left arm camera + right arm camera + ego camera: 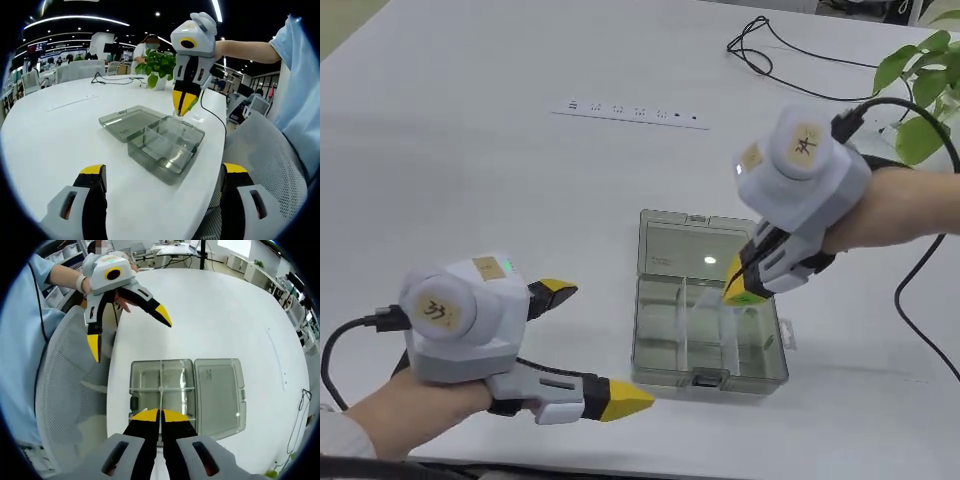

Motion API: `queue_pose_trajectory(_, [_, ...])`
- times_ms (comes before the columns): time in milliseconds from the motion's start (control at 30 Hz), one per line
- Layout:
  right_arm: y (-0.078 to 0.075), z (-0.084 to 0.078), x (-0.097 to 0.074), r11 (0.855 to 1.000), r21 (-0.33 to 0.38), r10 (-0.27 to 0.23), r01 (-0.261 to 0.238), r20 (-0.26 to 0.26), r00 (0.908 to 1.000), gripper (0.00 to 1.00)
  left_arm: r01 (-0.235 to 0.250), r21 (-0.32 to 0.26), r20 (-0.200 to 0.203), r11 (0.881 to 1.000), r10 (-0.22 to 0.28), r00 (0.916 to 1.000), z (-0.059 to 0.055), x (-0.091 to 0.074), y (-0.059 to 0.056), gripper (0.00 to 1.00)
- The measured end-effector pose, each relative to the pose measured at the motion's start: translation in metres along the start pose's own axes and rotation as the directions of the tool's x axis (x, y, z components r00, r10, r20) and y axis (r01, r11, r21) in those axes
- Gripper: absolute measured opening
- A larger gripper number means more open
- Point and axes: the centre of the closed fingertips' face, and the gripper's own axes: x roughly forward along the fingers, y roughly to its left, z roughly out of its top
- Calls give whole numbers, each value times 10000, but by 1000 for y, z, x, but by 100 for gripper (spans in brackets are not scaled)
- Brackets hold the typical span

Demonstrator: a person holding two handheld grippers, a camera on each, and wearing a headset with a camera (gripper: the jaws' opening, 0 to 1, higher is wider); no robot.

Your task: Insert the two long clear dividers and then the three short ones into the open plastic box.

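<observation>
Open plastic box point(665, 368) sits on the white table point(470, 180) near the front edge, lid point(685, 245) folded flat behind it, away from the person. Box is smoky clear. Clear partitions point(685, 325) stand upright inside and split the base into compartments; exact count can't be told from the head view.

Right gripper point(738, 292) is over the right half of the box, tips pointing down into it. Its jaws are pressed together. In the right gripper view a thin clear divider point(161, 375) shows edge-on, running across the box and straight up into the gap between the yellow tips, so it is pinched by its top edge. That divider crosses another clear strip at a right angle near the box middle. Whether its lower edge touches the box floor can't be told.

Left gripper point(592, 345) is off to the left of the box, apart from it, near the table's front edge. Its jaws are spread wide with nothing between them, and the yellow tips point toward the box.

White power strip point(630, 112) lies well behind the box, a black cable point(770, 50) at the far right, and a green plant point(920, 60) at the right edge. Mesh chair point(70, 390) shows beside the table in the right gripper view
</observation>
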Motion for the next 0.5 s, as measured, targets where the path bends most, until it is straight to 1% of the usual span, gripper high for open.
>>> queue_pose_trajectory(100, [1, 1, 0, 9998, -180, 16, -14, 108, 9999, 2, 20, -26, -5, 10000, -20, 10000, -1, -1, 0, 96])
queue_pose_trajectory(267, [0, 0, 4, 9999, -153, 16, -15, 90, 10000, 2, 14, -87, -21, 10000, -14, 10000, -3, -1, -1, 95])
queue_pose_trajectory(367, [1, 1, 6, 9996, -265, 12, -12, -6, 10000, 2, 6, -96, -19, 10000, -6, 10000, -2, -2, -1, 95])
queue_pose_trajectory(500, [2, 1, 14, 9993, -377, -32, 22, -272, 9996, 2, -15, -110, 11, 9999, 15, 10000, -2, -3, 0, 94])
